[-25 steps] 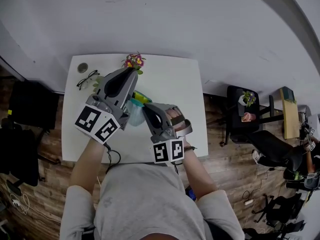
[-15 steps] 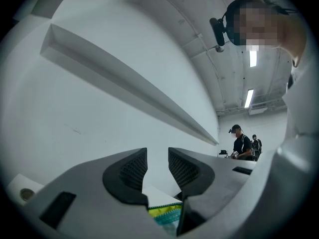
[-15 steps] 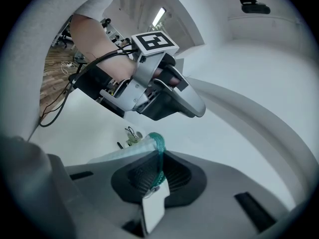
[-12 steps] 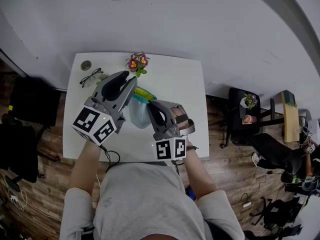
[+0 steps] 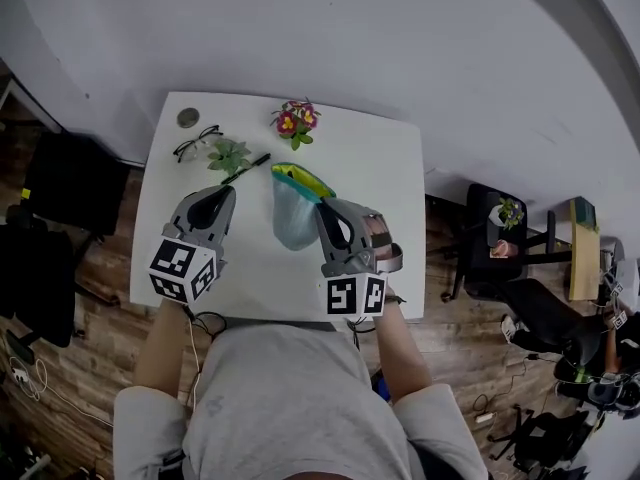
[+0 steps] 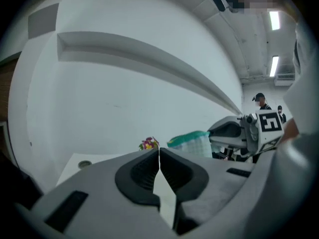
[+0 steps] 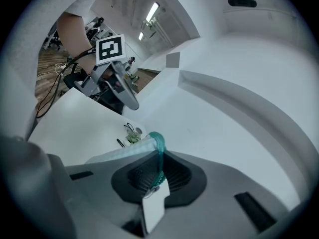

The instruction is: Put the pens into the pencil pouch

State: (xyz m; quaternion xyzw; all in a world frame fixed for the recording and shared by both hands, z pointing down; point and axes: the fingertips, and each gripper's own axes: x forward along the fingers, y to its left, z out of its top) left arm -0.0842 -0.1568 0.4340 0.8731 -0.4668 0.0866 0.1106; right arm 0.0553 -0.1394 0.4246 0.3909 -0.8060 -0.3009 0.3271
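A pale blue mesh pencil pouch point(image 5: 293, 218) with a teal and yellow-green zip rim point(image 5: 302, 180) hangs over the white table point(image 5: 380, 168). My right gripper point(image 5: 330, 211) is shut on that rim point(image 7: 157, 159). A black pen point(image 5: 246, 168) lies on the table beside a small green sprig point(image 5: 228, 155). My left gripper point(image 5: 220, 197) sits low to the left of the pouch, short of the pen. Its jaws have just been closing and now stand shut point(image 6: 159, 156) with nothing between them. What the pouch holds is hidden.
Black-framed glasses point(image 5: 196, 144) and a small round disc point(image 5: 187, 118) lie at the table's far left corner. A posy of pink and yellow flowers point(image 5: 297, 119) stands at the far edge. A grey wall rises behind the table. Chairs and cables are on the wooden floor around it.
My left gripper has dropped from above the pouch mouth down and to the left, towards the table. The right gripper still holds the pouch in about the same place.
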